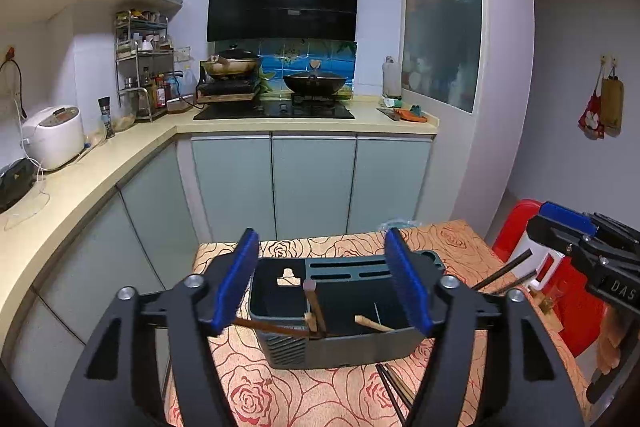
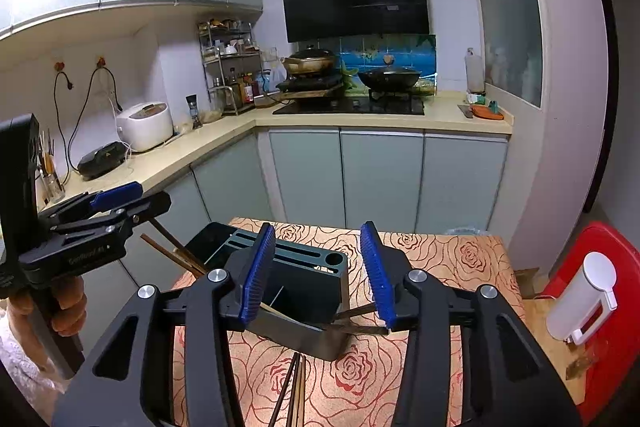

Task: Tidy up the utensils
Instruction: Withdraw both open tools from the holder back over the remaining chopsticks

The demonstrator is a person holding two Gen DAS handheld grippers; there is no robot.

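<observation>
Black left gripper [image 1: 324, 291] tilted above holder [image 1: 360, 347]

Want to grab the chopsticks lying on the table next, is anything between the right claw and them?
Nothing visible. The loose chopsticks lie bare on the tablecloth below the right claw, in front of the holder.

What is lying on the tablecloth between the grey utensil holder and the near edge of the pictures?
A few loose chopsticks lie there on the tablecloth, just in front of the holder. Both wrist views show them.
</observation>
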